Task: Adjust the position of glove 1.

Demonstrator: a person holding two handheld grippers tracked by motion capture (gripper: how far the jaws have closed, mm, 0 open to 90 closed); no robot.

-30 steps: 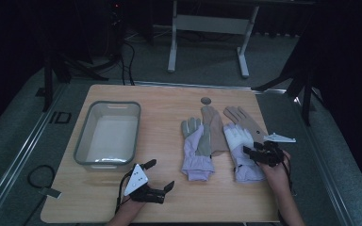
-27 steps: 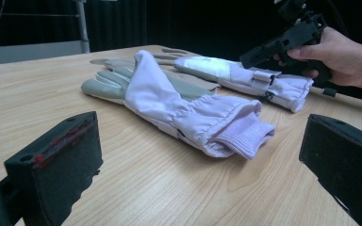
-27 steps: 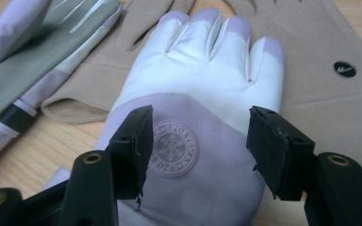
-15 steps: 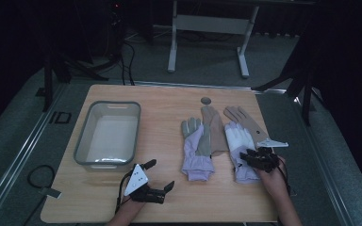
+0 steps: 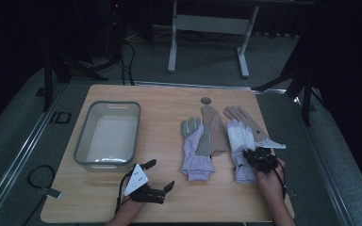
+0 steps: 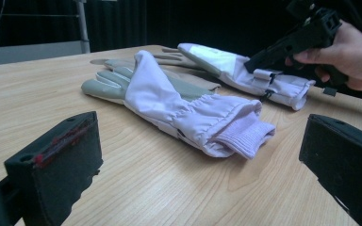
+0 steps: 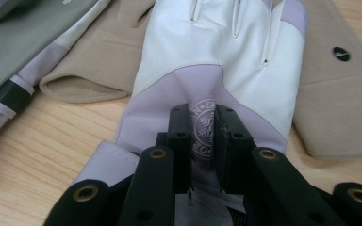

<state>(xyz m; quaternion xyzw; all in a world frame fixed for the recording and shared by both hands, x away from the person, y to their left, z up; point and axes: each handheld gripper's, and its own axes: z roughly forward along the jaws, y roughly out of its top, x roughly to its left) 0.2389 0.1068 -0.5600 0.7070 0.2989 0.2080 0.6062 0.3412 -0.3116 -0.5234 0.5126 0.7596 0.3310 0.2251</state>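
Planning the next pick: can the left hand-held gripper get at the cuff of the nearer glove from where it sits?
Probably yes. The left hand-held gripper stands open, facing the nearer glove cuff-on, with bare table between.

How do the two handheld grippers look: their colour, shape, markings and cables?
Both grippers are black. The left gripper carries a pale three-cornered plate with dark dots, and its blocky pads show red smears. A thin black cable trails from it. The right gripper has slim jaw arms with brass-coloured rivets. The forearms are bare.

The right gripper hides the white glove's cuff.
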